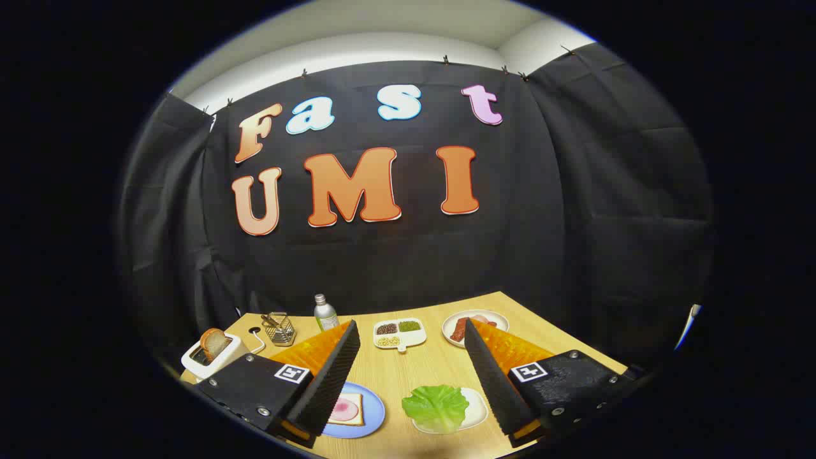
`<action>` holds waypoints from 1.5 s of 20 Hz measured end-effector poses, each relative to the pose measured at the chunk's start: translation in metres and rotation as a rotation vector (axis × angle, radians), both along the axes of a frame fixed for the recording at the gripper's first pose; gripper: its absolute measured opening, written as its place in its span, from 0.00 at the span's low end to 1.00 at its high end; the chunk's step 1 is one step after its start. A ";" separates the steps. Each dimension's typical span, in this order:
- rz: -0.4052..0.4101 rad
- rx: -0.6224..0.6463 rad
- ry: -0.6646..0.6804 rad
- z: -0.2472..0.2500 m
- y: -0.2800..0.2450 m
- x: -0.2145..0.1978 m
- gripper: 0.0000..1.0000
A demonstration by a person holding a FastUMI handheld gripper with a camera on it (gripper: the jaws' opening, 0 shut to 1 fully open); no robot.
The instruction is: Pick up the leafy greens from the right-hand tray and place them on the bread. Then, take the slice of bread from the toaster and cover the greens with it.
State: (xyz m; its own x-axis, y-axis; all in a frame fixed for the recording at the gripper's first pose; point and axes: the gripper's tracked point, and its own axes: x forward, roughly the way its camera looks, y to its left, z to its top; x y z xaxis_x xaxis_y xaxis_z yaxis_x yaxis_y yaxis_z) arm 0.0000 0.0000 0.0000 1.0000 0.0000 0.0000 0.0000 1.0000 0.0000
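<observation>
Gripper (411, 331): hovering over the table, fingers spread wide, gripping nothing.
Greens (436, 407): lying on the tray (477, 411), between the fingers.
Table (433, 366): wooden, sitting against black cloth walls.

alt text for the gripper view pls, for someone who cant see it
The open claw hovers above a wooden table, with leafy greens on a white tray between its fingers. A blue plate holds bread with ham; beyond, a toaster holds a bread slice.
</observation>
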 end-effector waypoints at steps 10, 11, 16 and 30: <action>-0.021 -0.039 -0.001 0.003 -0.004 0.005 0.99; -0.023 -0.041 -0.001 0.004 -0.005 0.005 0.99; -0.022 -0.057 -0.009 0.006 -0.005 0.009 0.99; 0.002 -0.114 0.087 -0.048 -0.005 0.033 0.99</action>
State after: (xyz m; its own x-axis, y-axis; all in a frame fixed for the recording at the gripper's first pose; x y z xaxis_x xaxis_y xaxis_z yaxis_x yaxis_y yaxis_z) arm 0.0327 -0.0051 -0.0476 0.9962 -0.0030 -0.0871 -0.0070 0.9935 -0.1139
